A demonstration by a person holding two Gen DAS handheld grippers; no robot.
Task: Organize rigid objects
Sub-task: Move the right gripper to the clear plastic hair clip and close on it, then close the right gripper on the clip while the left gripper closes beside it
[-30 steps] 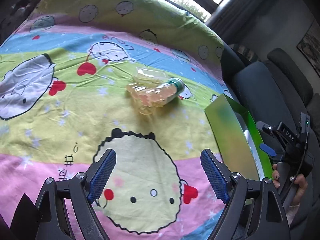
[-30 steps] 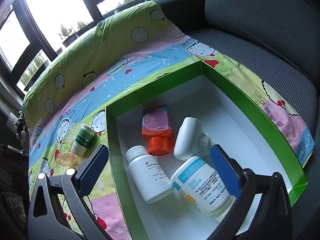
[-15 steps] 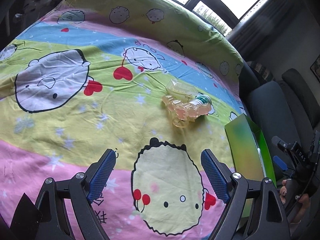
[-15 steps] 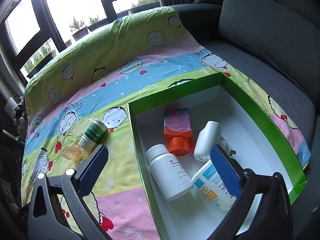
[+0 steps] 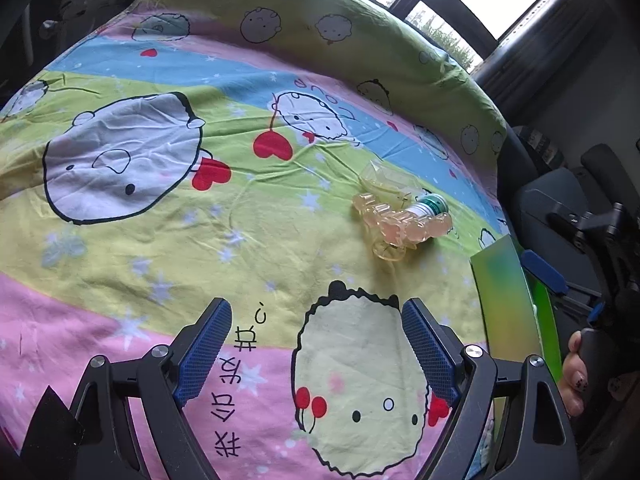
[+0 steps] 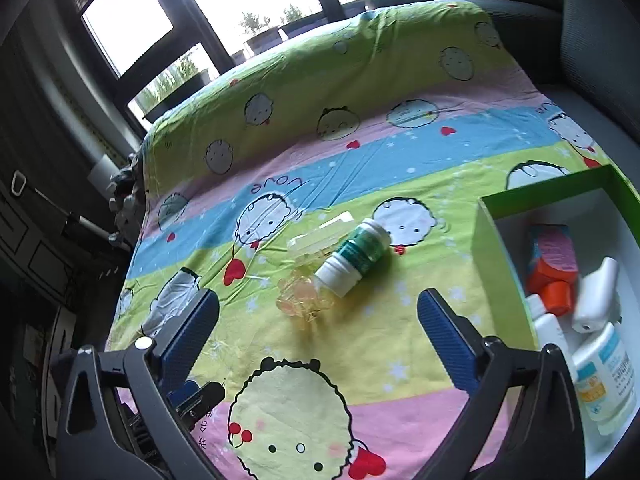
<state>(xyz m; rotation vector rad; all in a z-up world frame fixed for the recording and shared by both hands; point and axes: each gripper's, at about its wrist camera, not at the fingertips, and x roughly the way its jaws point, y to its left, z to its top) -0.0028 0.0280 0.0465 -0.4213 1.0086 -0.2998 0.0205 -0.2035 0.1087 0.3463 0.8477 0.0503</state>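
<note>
Left wrist view: green box (image 5: 504,300) seen edge-on at right, on the cartoon-print sheet (image 5: 160,240); contents hidden from this side. Green-labelled bottle (image 5: 430,207) lies on its side on the yellow stripe, touching a clear yellowish plastic piece (image 5: 394,224). Both sit well ahead of the left gripper (image 5: 316,344) and to its right. Jaws spread wide, nothing between them. Right gripper (image 5: 560,276) shows at the far right beyond the box, held in a hand (image 5: 576,376).

Right wrist view: green box (image 6: 492,240), white inside, at right edge. It holds an orange-capped bottle (image 6: 552,264), a white bottle (image 6: 548,328) partly hidden, a white nozzle-shaped item (image 6: 596,296) and a blue-labelled white bottle (image 6: 608,376), all lying down, packed close. Green-labelled bottle (image 6: 356,256) lies outside the box, to its left, white cap end toward the camera, against the plastic piece (image 6: 304,296). It sits ahead of the right gripper (image 6: 318,316), roughly centred between the fingers but beyond the tips. Jaws wide apart, empty.
</note>
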